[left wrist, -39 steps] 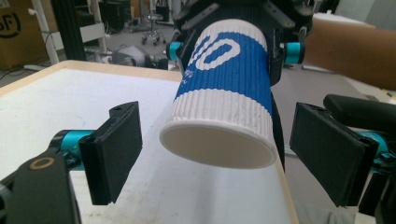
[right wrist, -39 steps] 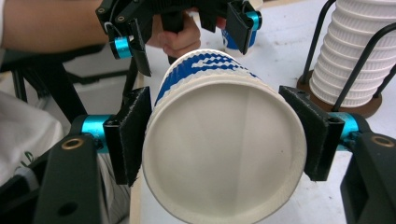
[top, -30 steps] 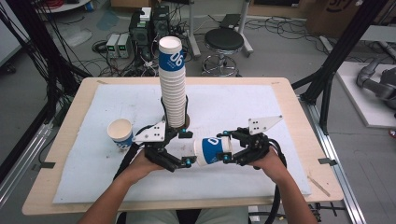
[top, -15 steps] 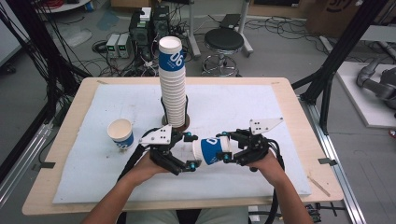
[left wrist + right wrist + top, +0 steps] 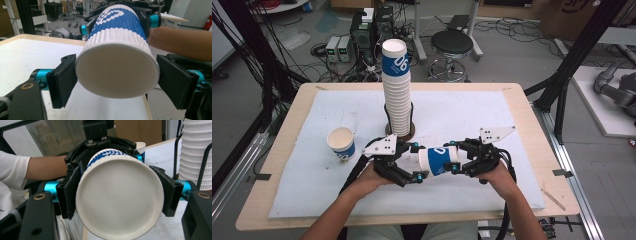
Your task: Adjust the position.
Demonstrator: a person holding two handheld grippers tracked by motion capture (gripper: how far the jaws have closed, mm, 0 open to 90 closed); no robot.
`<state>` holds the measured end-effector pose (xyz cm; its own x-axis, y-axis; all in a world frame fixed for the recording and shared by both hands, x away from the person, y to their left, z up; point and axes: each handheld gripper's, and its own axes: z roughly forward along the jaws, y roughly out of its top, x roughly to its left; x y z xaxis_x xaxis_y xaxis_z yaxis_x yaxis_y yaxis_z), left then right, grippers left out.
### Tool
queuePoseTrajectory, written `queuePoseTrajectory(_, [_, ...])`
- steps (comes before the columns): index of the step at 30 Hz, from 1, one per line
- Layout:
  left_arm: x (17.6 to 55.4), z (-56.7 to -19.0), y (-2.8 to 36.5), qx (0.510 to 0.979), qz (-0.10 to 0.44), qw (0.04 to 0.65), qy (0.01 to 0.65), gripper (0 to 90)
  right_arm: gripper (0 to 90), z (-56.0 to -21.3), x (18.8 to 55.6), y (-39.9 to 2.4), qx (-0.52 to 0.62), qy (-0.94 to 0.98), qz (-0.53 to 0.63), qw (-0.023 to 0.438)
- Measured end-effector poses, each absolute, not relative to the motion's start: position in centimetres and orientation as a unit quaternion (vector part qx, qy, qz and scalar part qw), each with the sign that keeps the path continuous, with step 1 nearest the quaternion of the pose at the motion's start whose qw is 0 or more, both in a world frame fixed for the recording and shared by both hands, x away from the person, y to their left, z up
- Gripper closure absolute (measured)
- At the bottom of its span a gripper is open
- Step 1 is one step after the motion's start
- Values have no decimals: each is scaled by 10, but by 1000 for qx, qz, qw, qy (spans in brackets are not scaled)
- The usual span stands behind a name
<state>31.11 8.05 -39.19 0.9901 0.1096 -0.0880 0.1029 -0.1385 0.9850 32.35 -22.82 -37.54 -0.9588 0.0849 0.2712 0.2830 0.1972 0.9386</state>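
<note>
A blue-and-white ribbed paper cup lies level above the white mat, held between my two grippers. My right gripper is shut on its right end, and its pads press both sides of the cup in the right gripper view. My left gripper has just been closing. Its pads now sit against the sides of the cup's left end in the left gripper view. A tall stack of the same cups stands upright behind the grippers.
A single cup stands upright on the white mat to the left of my left hand. The stack sits in a black holder. The wooden table edge runs along the right.
The left gripper's jaws have drawn in onto the cup's left end. The right gripper and the cup have stayed where they were.
</note>
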Motion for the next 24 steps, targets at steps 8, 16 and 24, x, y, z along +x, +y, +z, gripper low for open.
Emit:
queuePoseTrajectory(8, [310, -389, 79, 775, 10, 629, 62, 250, 302, -374, 321, -227, -115, -787, -601, 72])
queuePoseTrajectory(16, [310, -382, 82, 793, 21, 606, 61, 266, 199, -363, 319, -229, -134, -791, -595, 51])
queuePoseTrajectory(24, [313, -370, 80, 828, 39, 557, 57, 265, 199, -343, 312, -224, -111, -841, -528, -25])
